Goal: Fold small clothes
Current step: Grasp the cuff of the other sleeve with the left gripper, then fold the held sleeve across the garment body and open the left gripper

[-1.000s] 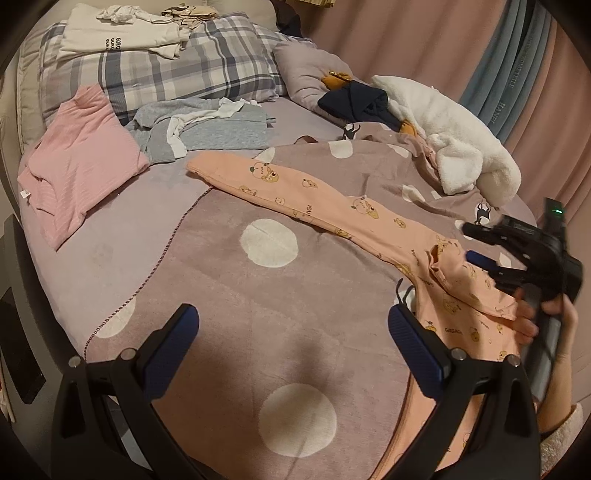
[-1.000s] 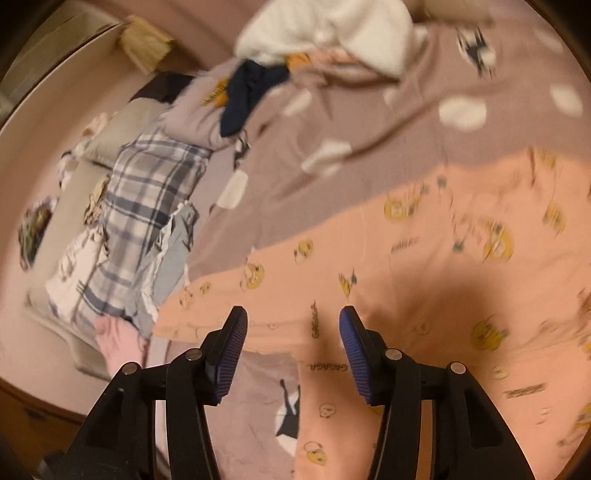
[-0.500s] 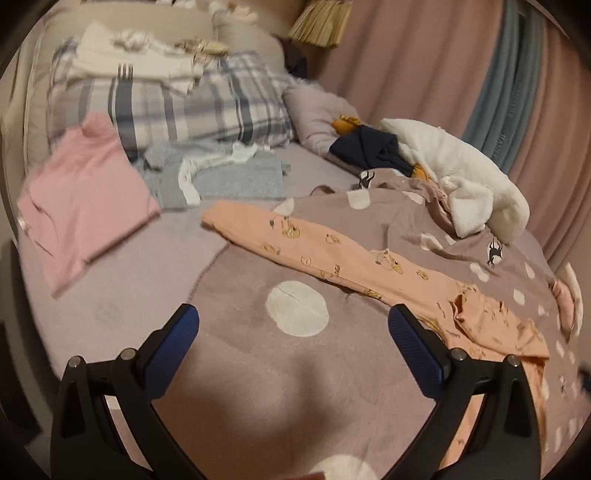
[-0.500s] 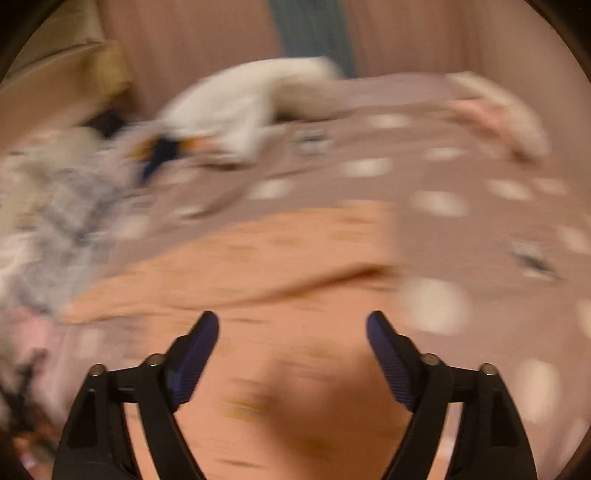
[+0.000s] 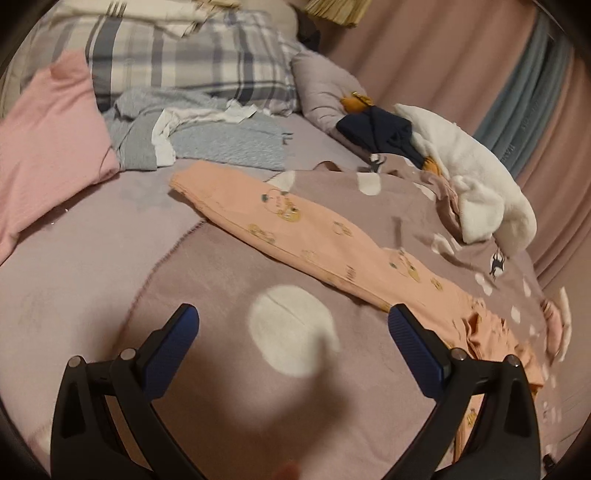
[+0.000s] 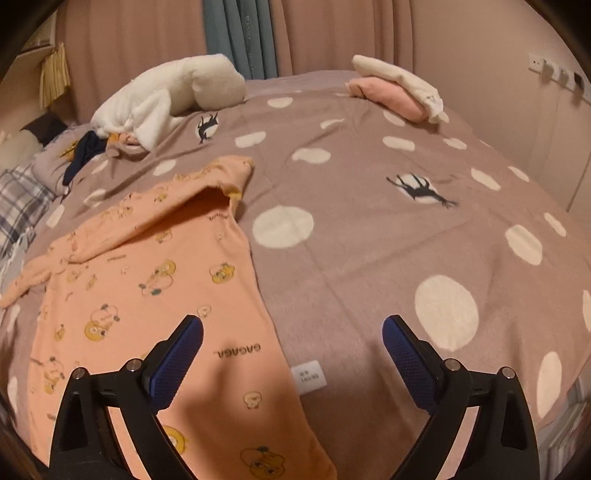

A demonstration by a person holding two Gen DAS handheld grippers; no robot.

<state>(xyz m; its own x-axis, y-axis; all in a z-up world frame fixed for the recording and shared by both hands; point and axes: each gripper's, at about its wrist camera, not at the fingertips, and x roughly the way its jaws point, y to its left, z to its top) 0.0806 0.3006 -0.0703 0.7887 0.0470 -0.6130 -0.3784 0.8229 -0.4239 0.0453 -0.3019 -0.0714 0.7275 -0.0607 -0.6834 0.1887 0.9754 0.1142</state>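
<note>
Both grippers hold nothing: right gripper [image 6: 292,341] is opening over the peach top's [image 6: 147,280] hem edge, sleeve stretches ahead-right of the spread-wide left gripper [image 5: 293,334]

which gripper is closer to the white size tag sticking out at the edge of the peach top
Right. The right gripper, jaws opening and empty, hovers directly over the size tag beside the peach top. The left gripper is off by the sleeve; the tag isn't in its view.

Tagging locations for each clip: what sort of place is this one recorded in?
Most likely a home bedroom: a bed under a polka-dot blanket, a plaid pillow at its head, and long curtains behind it.
</note>
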